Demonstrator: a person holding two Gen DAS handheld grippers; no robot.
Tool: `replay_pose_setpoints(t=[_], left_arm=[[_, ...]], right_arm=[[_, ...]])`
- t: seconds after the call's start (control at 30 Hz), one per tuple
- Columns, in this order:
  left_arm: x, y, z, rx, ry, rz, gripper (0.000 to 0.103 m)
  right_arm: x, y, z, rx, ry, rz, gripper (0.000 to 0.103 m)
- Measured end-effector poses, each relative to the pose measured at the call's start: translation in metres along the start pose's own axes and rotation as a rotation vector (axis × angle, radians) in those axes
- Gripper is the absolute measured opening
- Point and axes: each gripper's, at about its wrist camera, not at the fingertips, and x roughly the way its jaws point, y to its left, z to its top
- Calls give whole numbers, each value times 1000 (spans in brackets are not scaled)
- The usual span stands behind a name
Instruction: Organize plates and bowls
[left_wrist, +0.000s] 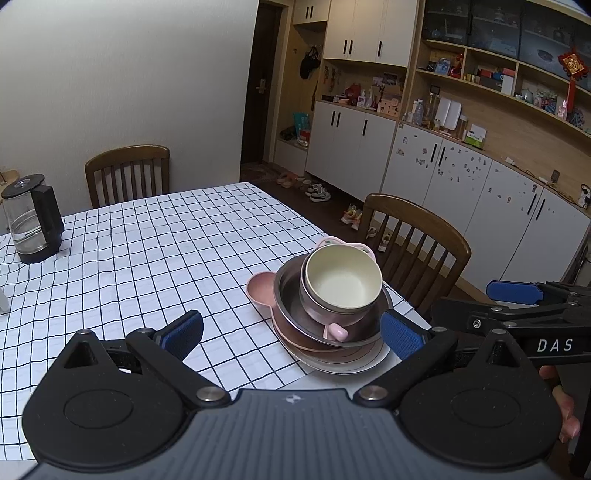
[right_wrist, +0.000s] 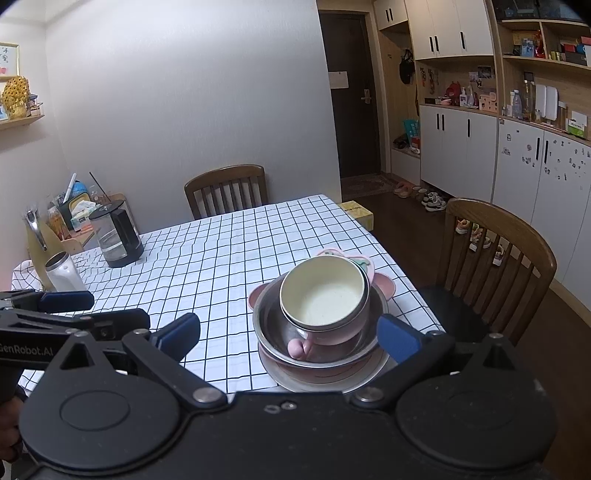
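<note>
A stack of dishes stands near the table's right front edge. A cream-lined pink bowl (left_wrist: 341, 282) (right_wrist: 324, 297) with a pink handle sits in a steel bowl (left_wrist: 291, 299) (right_wrist: 267, 317), on a pink bear-eared plate (left_wrist: 260, 288) (right_wrist: 384, 286) and a pale plate (left_wrist: 354, 363) (right_wrist: 317, 384). My left gripper (left_wrist: 291, 334) is open and empty, just before the stack. My right gripper (right_wrist: 290, 338) is open and empty, its fingers on either side of the stack's near edge. It also shows at the right of the left wrist view (left_wrist: 513, 293).
A checked tablecloth (left_wrist: 147, 251) (right_wrist: 221, 251) covers the table. A glass kettle (left_wrist: 31, 218) (right_wrist: 116, 232) stands at the far left, with a white jug (right_wrist: 64, 273) and clutter nearby. Wooden chairs (left_wrist: 417, 240) (right_wrist: 495, 254) stand at the right and far sides.
</note>
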Motion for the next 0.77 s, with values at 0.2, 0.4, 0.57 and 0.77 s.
replay_pose_setpoints(t=[0.2,0.4,0.57,0.77], left_arm=[[0,-2,-2,1,4,-9,103],[1,-3,-4,0,13,-25,103],[0,-7,-7,12,10,-37,103],[-1,-8,-9,14,9,-34,103]], right_arm=[[-3,0,-1,7,-3,-10,103],[-5,0,-4,17,-1,-18,103],[-6,0,-6,29,2,-27,102],[-6,1,-7,33,8,-29,102]])
